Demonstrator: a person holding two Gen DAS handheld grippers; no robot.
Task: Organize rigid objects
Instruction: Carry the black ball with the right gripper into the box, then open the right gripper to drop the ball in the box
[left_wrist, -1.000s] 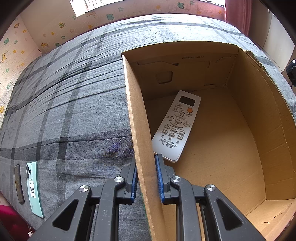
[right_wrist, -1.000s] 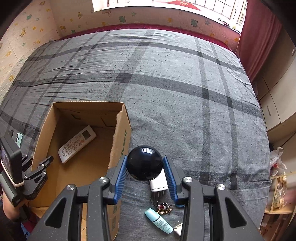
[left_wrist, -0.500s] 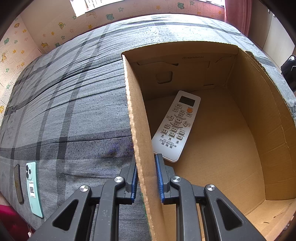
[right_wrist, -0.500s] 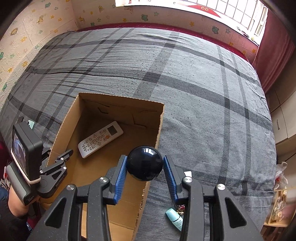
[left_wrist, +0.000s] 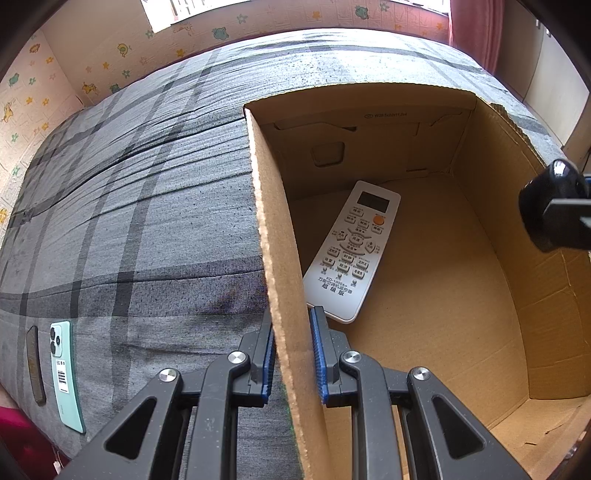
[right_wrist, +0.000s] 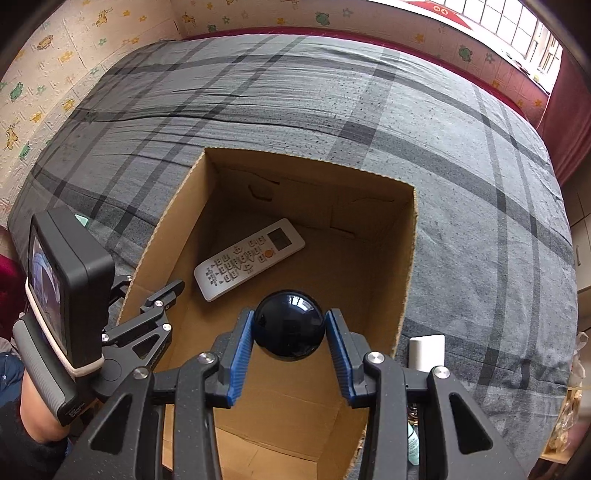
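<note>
While the cardboard box (right_wrist: 402, 266) is steadied on the bed (right_wrist: 332, 92), its near side wall is pinched between the nearly closed pads of the left hand-held gripper (left_wrist: 292, 354). One item is already stowed: a white remote control (right_wrist: 249, 258) lies flat on the box floor, towards the far end. A second item, a glossy black dome-shaped object (right_wrist: 290, 330), is clamped between the blue pads of the right hand-held gripper (right_wrist: 290, 347), whose jaws are set at a moderate width around it. The object is held over the open box, above the bare floor on the near side of the remote, and has not been released. In the left wrist view it shows at the right edge, level with the box's far side wall. Several things are left outside on the bed: a mint-green phone (left_wrist: 64, 373) and a dark slim item (left_wrist: 35, 369) beyond the box's left side, and a white block (right_wrist: 426, 349) and a small blue-green bottle (right_wrist: 413, 445) by its right side. The task is therefore judged to be in an early-to-middle stage, with lowering and release of the black object as the step in hand.
</note>
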